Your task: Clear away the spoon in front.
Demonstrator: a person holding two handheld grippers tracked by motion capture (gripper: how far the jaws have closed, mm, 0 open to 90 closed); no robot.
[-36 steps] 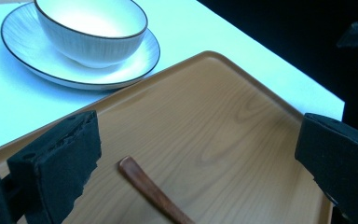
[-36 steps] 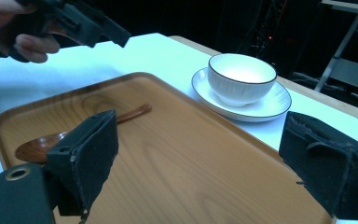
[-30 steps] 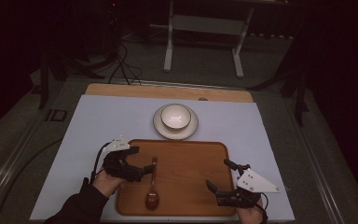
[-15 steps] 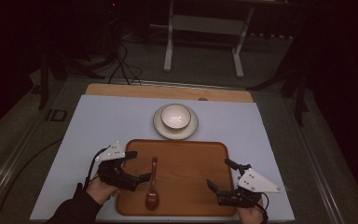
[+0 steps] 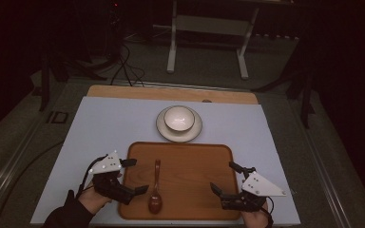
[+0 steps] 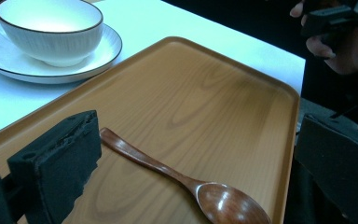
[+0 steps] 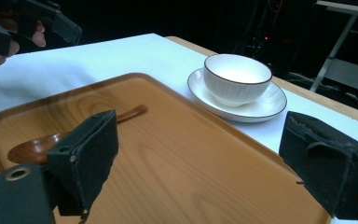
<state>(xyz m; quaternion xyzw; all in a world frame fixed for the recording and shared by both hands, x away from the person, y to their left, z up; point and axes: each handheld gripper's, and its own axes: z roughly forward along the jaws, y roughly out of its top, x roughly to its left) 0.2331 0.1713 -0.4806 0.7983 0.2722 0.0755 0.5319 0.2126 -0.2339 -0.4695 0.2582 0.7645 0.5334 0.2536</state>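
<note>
Behind table (image 5: 100,123), high view adds stand (image 5: 208,23).

Each gripper, left (image 5: 132,175) and right (image 5: 226,178), has a black body topped by a grey three-cornered plate with small dots. The jaws are black blocks faced with rough foam, and a brass-ringed hole shows at lower left of the right gripper view. A dark sleeve (image 5: 65,216) covers the left forearm.

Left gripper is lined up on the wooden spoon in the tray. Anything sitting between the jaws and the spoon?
Nothing visible does. The left gripper is open beside the spoon, which lies alone on the tray. The bowl on its plate sits beyond the tray's far edge, out of the path.
</note>
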